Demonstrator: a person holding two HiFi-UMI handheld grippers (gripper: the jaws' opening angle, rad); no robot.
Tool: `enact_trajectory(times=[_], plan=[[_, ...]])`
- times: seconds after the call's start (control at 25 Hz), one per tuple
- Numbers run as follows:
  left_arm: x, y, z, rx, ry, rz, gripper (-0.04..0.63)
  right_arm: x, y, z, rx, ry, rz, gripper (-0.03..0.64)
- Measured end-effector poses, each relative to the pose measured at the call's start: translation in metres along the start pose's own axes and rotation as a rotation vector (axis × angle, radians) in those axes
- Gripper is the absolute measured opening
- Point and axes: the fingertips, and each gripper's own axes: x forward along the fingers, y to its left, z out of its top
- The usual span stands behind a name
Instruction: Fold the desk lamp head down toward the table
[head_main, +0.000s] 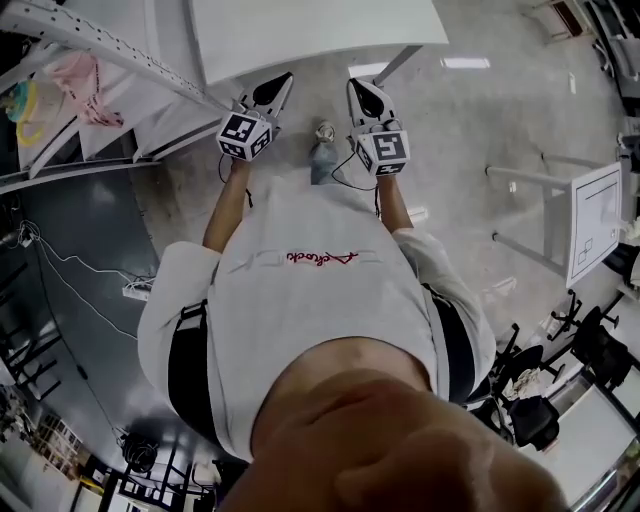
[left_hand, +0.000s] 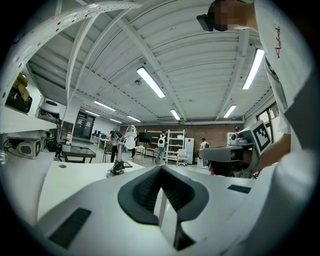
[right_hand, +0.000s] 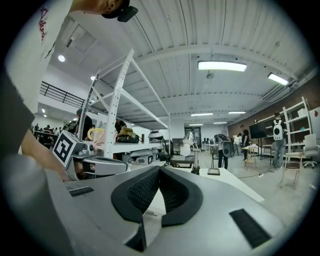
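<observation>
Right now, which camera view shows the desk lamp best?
The left gripper view: the desk lamp stands whole on the table, head to base, clear of the jaws. The right gripper view shows the lamp small, just above the jaws. The head view does not show it.

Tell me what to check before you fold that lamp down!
1. Left gripper empty: ok, jaws together, nothing between them.
2. Right gripper empty: ok, jaws together on nothing.
3. Jaws open, ready to grab: not ok, both are shut.
4. Desk lamp close enough to touch: not ok, it stands far ahead on the white table.
5. Lamp head raised, so folding is needed: ok, it sits high above its base.
6. Best spot to grip the lamp: cannot tell, it looks too small from here.
</observation>
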Motion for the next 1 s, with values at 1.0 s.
enact_trajectory(times=[1.0], plan=[[0.135, 0.113, 0.015, -0.038, 0.038, 0.123, 0.025, 0.136, -0.121, 0.007, 0.012, 0.033, 0.123, 0.020]])
